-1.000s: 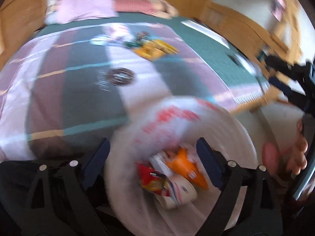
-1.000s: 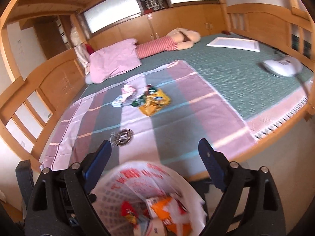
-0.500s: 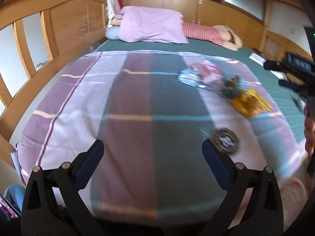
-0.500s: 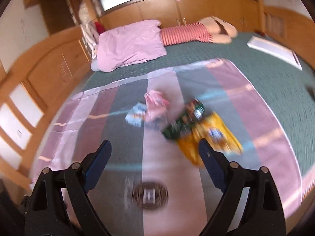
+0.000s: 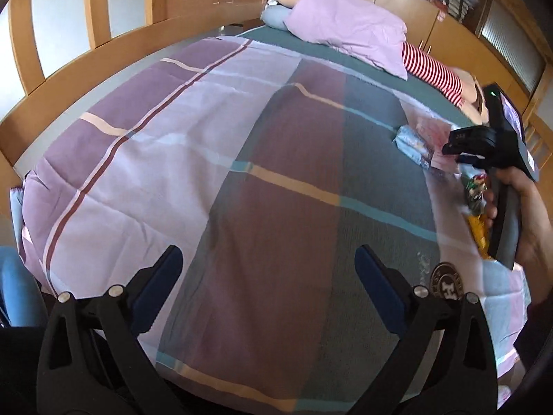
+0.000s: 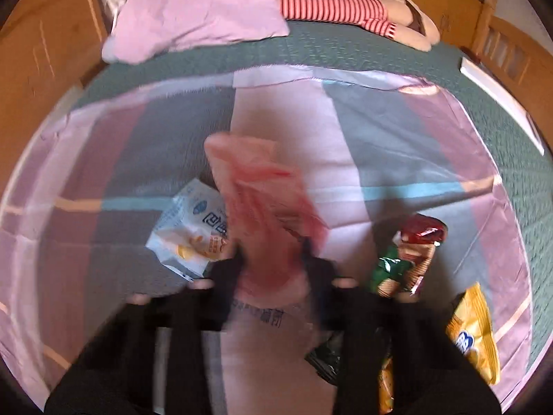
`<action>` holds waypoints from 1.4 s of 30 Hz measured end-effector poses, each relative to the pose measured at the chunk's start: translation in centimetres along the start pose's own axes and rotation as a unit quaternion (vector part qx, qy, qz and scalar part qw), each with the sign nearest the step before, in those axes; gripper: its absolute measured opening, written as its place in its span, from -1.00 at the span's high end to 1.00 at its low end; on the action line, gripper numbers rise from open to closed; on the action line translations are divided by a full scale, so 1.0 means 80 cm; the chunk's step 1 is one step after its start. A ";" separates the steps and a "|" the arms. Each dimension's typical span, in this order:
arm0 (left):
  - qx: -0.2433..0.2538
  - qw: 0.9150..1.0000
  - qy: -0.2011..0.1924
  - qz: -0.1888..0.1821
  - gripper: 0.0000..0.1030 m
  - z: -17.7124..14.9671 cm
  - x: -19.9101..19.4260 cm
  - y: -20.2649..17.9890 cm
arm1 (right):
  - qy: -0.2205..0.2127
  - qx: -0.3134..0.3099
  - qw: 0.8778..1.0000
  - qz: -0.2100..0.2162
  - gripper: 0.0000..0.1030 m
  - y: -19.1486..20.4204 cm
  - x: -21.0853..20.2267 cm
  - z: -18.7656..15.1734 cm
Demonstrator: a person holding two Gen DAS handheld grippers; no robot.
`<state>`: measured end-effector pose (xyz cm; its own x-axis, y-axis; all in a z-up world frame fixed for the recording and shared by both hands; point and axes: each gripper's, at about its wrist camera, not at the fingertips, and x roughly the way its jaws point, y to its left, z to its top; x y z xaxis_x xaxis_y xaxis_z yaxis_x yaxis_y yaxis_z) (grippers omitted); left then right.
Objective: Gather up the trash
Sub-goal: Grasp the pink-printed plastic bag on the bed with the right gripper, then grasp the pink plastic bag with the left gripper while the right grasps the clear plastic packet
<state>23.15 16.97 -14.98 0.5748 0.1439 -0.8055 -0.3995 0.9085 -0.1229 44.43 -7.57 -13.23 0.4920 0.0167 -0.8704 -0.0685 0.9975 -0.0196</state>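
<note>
Black fingers of the right gripper (image 6: 273,259) are blurred, close together around a pink wrapper (image 6: 262,204); whether they truly pinch it I cannot tell. Beside it lie a white-blue packet (image 6: 190,235), a green-red packet (image 6: 408,256) and a yellow bag (image 6: 473,332), cut off below. The left gripper (image 5: 266,283) stands wide apart over the striped blanket (image 5: 145,159), holding nothing. Farther back rests a pink pillow (image 6: 200,10).

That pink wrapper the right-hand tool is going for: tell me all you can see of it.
The pink wrapper looks like a thin, crinkly plastic packet, pale pink with red print, blurred by motion. It lies lengthwise on the striped bedsheet, its near end between the fingers of the right gripper, which have closed in around it. Its left edge overlaps a white and blue packet. In the left wrist view it shows partly, behind the right tool.
</note>
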 end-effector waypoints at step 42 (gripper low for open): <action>-0.238 0.970 0.042 -0.001 -0.92 -0.015 0.015 0.095 | 0.089 -0.043 0.986 0.133 -0.03 0.034 0.049 -0.018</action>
<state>19.96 23.55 -17.55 0.5233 0.0920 -0.8472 -0.6949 0.6216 -0.3617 44.90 -4.93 -17.40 0.2864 0.2576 -0.9228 -0.2514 0.9496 0.1870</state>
